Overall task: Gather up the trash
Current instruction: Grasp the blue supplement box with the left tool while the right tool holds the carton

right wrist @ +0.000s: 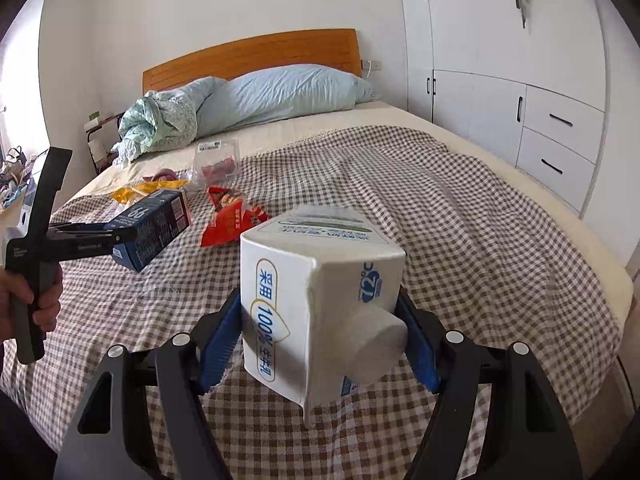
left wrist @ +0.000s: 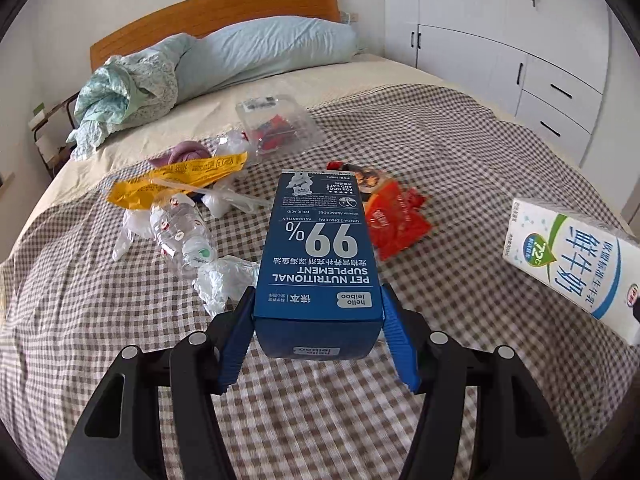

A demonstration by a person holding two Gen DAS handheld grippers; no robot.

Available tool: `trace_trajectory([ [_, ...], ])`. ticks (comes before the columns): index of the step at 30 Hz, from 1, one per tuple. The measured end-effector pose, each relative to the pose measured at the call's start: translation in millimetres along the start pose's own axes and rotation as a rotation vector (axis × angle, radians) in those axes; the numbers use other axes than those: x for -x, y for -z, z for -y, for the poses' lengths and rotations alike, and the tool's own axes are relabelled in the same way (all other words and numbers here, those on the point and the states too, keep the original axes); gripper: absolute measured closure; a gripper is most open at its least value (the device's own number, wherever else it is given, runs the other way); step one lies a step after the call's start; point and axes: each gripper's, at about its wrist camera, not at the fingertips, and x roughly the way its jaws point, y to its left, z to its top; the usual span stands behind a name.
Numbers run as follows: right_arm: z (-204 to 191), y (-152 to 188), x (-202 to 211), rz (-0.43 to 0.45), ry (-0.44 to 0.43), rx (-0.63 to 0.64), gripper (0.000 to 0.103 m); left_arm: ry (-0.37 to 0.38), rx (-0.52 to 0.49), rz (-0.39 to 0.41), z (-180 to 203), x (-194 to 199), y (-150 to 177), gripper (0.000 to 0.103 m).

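Observation:
My left gripper [left wrist: 317,292] is shut on a blue pet-supplement box [left wrist: 316,248], its blue pads pressing both long sides, and the box hangs above the checked blanket [left wrist: 440,152]. The right wrist view shows the same box [right wrist: 154,222] held off the bed at the left. My right gripper [right wrist: 319,296] is shut on a white milk carton [right wrist: 320,280], cap end toward the camera. That carton [left wrist: 576,260] shows at the right in the left wrist view. On the bed lie a yellow wrapper [left wrist: 180,180], a crushed clear bottle [left wrist: 184,236], red packets [left wrist: 396,220], a clear clamshell [left wrist: 276,124] and crumpled white plastic [left wrist: 224,276].
A blue pillow [left wrist: 272,52] and a bunched quilt [left wrist: 128,92] lie against the wooden headboard [left wrist: 224,12]. White wardrobe doors and drawers [left wrist: 560,100] line the right side of the bed. A small stand [right wrist: 100,132] is at the far left. A person's hand [right wrist: 24,300] grips the left tool's handle.

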Motion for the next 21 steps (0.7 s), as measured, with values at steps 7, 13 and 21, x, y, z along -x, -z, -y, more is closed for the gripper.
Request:
trace_trajectory([
  [7, 8.8, -11.3, 42.9, -0.019, -0.020, -0.060, 0.035, 0.059, -0.023, -0.011, 19.3, 71.7, 20.2, 0.045],
  [13, 7.1, -2.7, 42.7, -0.085, -0.016, -0.054, 0.035, 0.055, -0.072, -0.168, 40.3, 49.3, 65.3, 0.043],
  [21, 4.3, 12.4, 51.3, -0.092, -0.012, -0.033, 0.034, 0.079, -0.094, -0.030, 50.9, 22.2, 133.8, 0.029],
])
